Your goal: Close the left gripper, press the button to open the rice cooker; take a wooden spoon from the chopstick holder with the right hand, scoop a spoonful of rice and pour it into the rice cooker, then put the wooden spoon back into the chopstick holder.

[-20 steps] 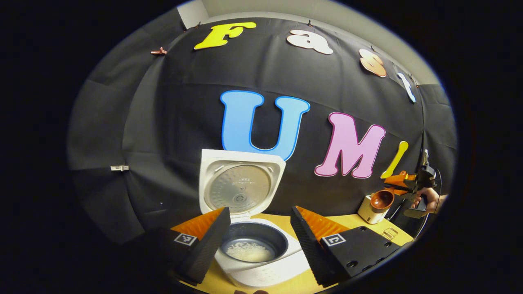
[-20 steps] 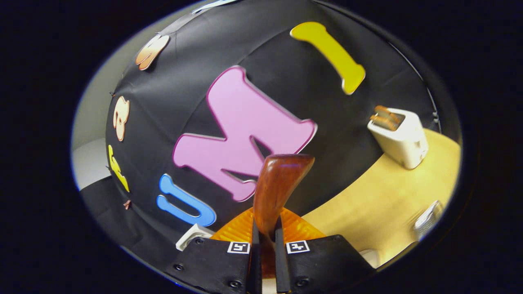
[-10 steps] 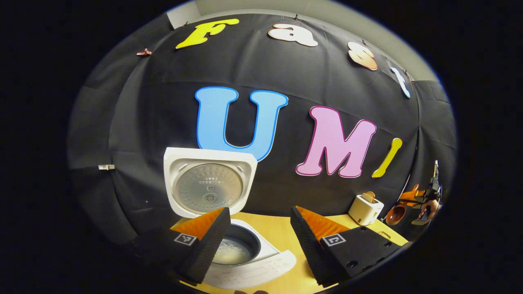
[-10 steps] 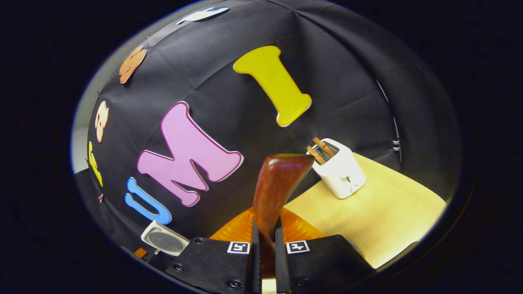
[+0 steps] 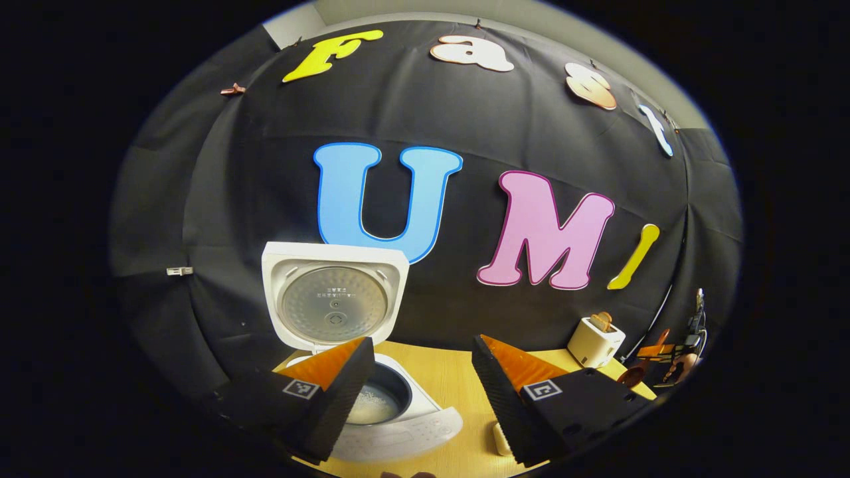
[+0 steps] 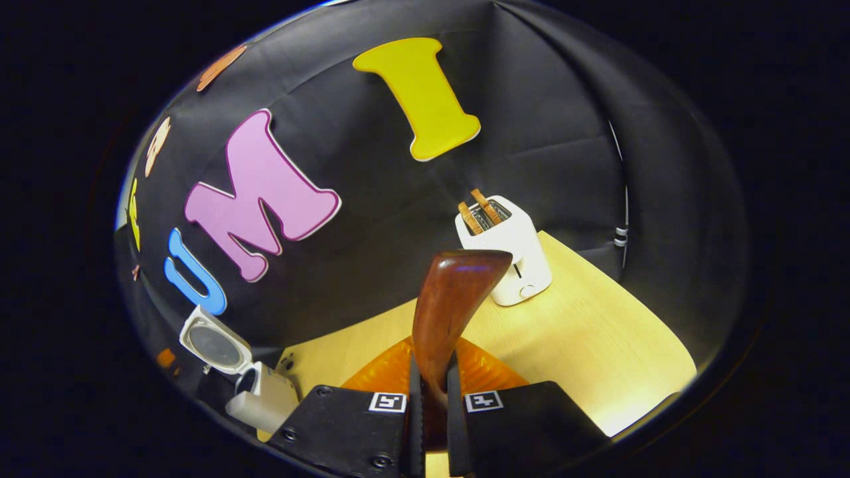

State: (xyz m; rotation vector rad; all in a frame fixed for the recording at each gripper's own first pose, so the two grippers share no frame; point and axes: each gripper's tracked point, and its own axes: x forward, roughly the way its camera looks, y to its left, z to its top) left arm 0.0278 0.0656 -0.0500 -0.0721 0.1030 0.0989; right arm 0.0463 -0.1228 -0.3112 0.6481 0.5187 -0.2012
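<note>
Wooden spoon [image 6: 451, 299] clamped by right gripper [image 6: 430, 411]; rice cooker [image 5: 372, 405] lid up.

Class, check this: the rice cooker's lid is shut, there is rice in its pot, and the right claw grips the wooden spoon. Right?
Not quite. The left gripper view shows the rice cooker's lid standing open, not shut. The rice is in the pot, and the right claw does grip the wooden spoon.

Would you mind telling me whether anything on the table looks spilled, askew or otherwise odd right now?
Nothing stands out. The rice cooker stands upright, lid open, rice inside its pot. The white holder stands upright on the table. The right gripper is clamped on the wooden spoon.
</note>
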